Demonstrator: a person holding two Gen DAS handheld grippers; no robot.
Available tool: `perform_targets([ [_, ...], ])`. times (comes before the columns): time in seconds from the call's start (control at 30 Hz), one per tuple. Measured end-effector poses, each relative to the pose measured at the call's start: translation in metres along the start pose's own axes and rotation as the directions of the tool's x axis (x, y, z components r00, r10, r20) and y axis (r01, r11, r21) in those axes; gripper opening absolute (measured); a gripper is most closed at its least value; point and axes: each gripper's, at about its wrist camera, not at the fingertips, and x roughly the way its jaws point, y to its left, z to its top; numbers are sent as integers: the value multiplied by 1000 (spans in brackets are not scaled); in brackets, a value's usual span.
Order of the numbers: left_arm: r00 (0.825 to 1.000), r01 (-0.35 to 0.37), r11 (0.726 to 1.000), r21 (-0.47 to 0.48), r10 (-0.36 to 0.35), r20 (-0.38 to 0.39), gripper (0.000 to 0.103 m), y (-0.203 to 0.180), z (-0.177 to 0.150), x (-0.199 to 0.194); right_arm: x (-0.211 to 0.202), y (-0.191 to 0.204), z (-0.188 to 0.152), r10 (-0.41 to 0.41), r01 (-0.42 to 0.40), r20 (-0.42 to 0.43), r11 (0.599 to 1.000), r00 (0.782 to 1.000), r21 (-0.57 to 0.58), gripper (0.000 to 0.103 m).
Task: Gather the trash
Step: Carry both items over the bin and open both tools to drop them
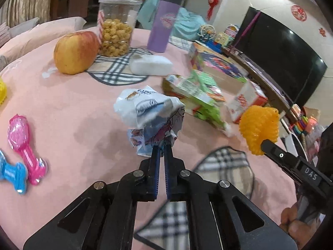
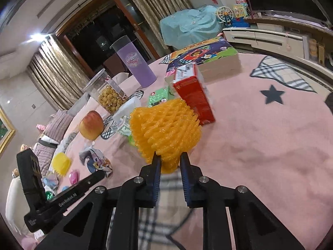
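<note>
Left tongs (image 1: 164, 145) pinching the crumpled white wrapper (image 1: 149, 112) at centre frame above the pink tabletop (image 1: 72, 108), right tongs (image 2: 169, 158) clamped on the orange foam net (image 2: 166, 129) mid-frame, lifted clear of the cloth.

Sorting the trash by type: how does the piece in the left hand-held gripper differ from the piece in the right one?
The left hand-held gripper pinches a crumpled wrapper: thin, white and blue, printed film. The right hand-held gripper pinches an orange foam net: thick, one colour, open mesh. The left jaws are nearly together on the wrapper; the right jaws stand wider around the foam net. Both pieces are gripped at one end, above the pink cloth.
</note>
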Motion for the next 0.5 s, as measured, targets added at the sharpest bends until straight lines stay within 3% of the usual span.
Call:
perform_targets([
  [0.5,989,148,977,155,-142,-47,3,-96,-30,-13,-76,-51,-22,-63,60,63,997,996,49,18],
])
